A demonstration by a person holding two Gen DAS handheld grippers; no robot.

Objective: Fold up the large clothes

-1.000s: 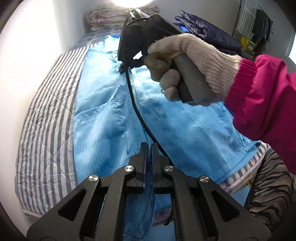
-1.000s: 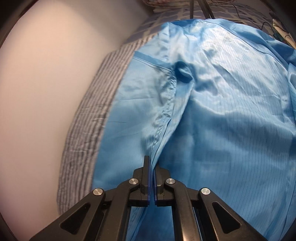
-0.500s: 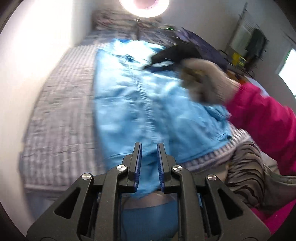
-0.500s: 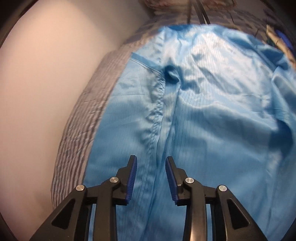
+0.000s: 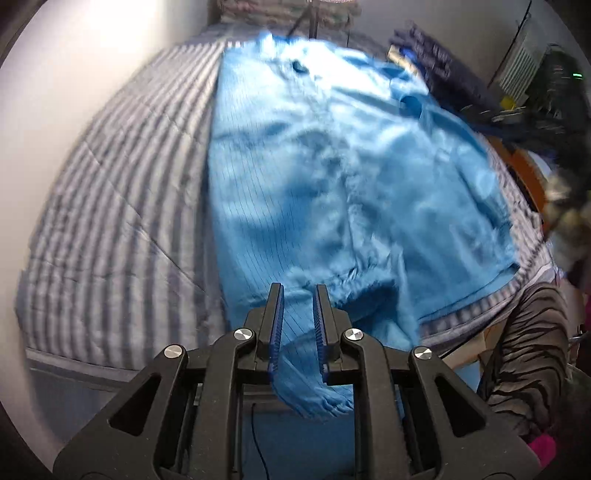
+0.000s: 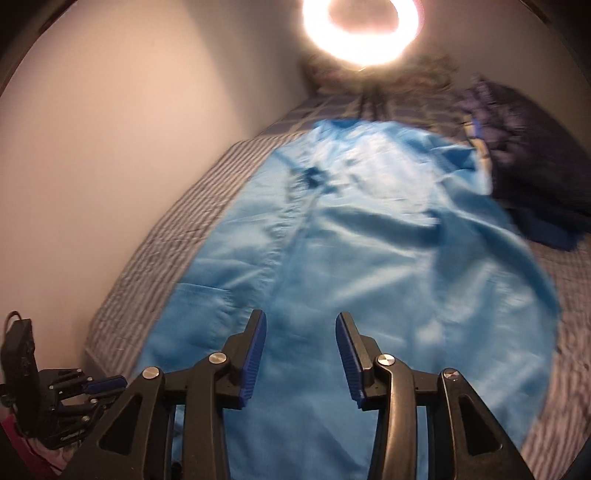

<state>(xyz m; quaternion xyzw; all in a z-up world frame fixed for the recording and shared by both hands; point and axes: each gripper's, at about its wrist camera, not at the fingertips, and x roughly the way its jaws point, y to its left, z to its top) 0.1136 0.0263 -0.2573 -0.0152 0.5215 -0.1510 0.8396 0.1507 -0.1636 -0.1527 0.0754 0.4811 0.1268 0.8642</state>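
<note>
A large light-blue garment [image 5: 332, 177] lies spread lengthwise on a grey striped bed [image 5: 122, 177]; its gathered hem hangs over the near edge. My left gripper [image 5: 298, 291] is open, its jaws a small gap apart, just above that hem; nothing is gripped. In the right wrist view the same garment [image 6: 369, 258] fills the bed [image 6: 177, 229]. My right gripper [image 6: 301, 321] is wide open and empty above the garment's near end. The left gripper also shows in the right wrist view at the lower left [image 6: 107, 384].
A white wall [image 6: 129, 129] runs along the left of the bed. A ring light [image 6: 360, 29] glares at the far end. Dark blue clothes [image 6: 524, 162] are piled at the far right. A striped-sleeved arm [image 5: 528, 354] and clutter are right of the bed.
Both grippers were shut on the garment one second ago; both have opened, let go and pulled back. The right jaws have widened further. The garment now lies flat.
</note>
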